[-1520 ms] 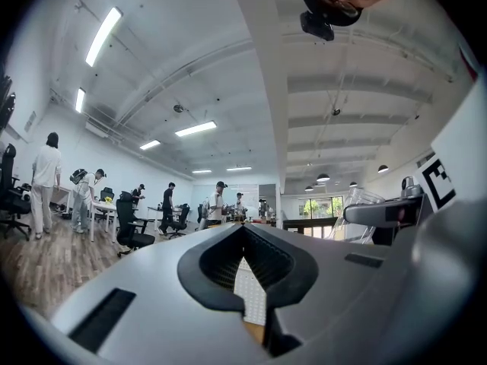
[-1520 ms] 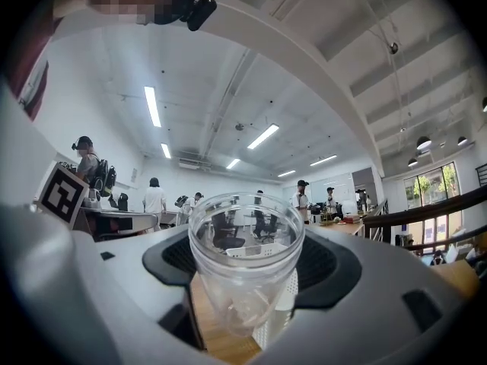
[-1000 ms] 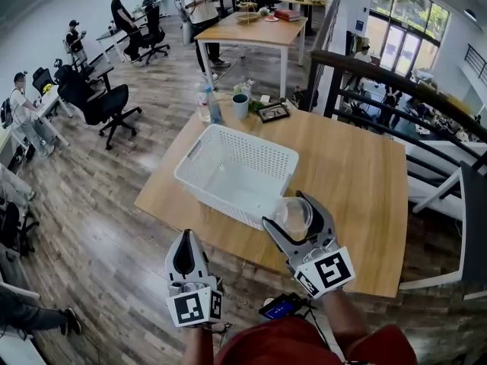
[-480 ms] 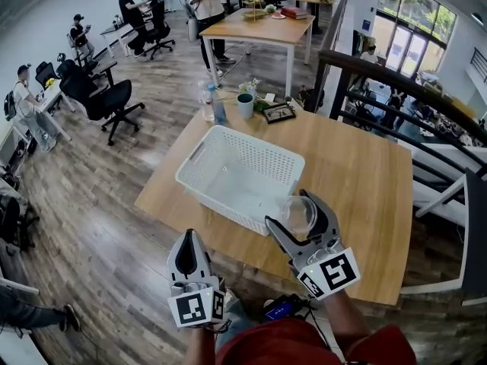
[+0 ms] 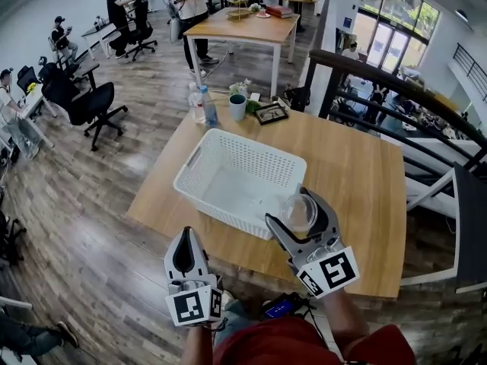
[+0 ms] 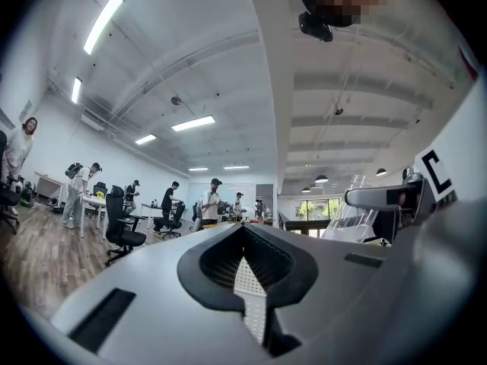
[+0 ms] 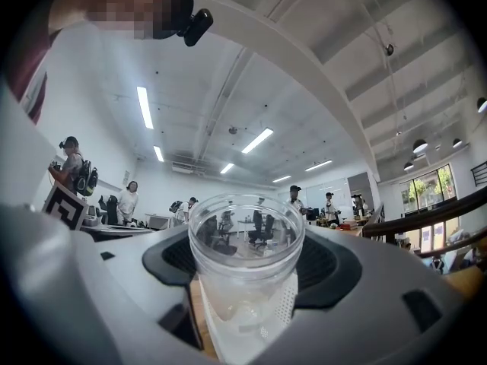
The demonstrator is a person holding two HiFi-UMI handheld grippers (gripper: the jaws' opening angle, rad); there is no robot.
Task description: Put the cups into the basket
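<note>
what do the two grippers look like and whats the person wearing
The left gripper and right gripper are both light grey, with two curved jaws lined in black textured pads. Each carries a white cube printed with black square markers. The person wears a red top.

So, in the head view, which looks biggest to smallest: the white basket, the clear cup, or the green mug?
1. white basket, clearly largest.
2. clear cup, in the right hand-held gripper.
3. green mug.
The cup sits much nearer the camera than the mug, so their order is unsure.
</note>
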